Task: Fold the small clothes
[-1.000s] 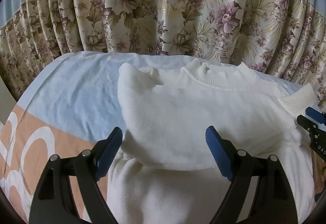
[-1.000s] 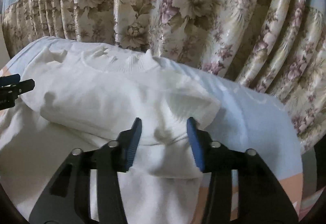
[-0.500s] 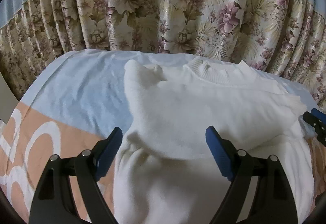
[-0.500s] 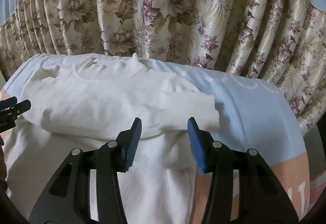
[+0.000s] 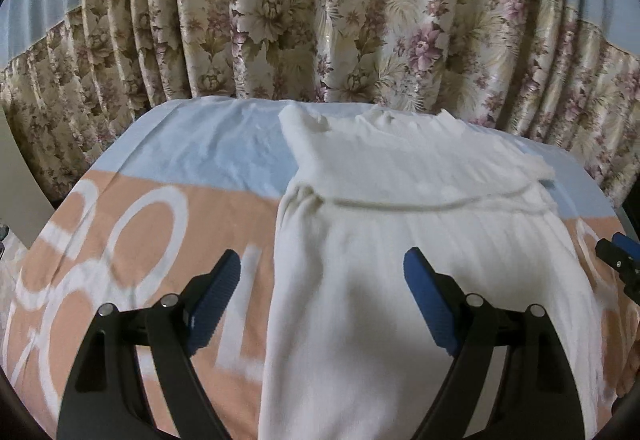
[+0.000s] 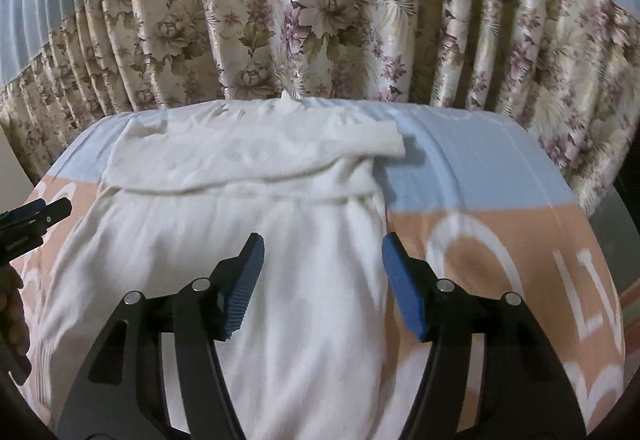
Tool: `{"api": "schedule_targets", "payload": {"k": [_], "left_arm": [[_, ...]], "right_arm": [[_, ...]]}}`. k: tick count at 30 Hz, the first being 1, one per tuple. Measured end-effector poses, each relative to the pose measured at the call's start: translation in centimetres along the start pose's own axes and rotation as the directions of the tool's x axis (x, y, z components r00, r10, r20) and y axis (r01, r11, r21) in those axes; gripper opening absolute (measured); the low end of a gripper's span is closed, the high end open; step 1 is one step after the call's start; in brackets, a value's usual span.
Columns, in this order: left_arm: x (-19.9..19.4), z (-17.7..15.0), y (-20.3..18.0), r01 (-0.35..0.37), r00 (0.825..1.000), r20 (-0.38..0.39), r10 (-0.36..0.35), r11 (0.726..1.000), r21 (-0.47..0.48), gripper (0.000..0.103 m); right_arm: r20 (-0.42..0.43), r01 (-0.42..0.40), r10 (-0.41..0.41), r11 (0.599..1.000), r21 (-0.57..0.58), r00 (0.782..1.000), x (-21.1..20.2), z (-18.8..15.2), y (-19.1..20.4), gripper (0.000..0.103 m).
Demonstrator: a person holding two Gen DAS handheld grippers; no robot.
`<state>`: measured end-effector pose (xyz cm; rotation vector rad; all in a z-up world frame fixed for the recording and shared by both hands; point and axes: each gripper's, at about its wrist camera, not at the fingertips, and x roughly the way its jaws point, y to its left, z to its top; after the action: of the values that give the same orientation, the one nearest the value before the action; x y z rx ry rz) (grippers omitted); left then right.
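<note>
The left tongs stand wide apart with nothing between the pads, hovering over the sweater's left edge. The right tongs have just been opening and grip nothing; they hang above the sweater's right side, clear of the cloth. The white sweater lies flat on the sheet, its sleeves folded across the chest, collar toward the curtain. The curtain hangs just behind the sweater's collar end.
</note>
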<state>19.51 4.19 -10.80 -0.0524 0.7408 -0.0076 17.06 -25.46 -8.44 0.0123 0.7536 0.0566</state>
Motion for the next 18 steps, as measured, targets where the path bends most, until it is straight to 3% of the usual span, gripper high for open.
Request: {"api": "schedule_targets", "payload": {"k": [9,18], "left_arm": [[-5.5,-8.4,0.6,-0.02,0.999,-0.036,0.019,1.0,-0.015,0.084],[-8.0,-12.1,1.2,-0.03,0.999,-0.026,0.029,0.999,-0.034,0.084]], "right_arm": [[-0.013,-0.001,0.001,1.0,0.019,1.0,-5.5,-6.9,-0.3,0.063],[-0.028,-0.015,0.016,1.0,0.025,0.999,-8.2,-12.1,0.7,0.064]]}}
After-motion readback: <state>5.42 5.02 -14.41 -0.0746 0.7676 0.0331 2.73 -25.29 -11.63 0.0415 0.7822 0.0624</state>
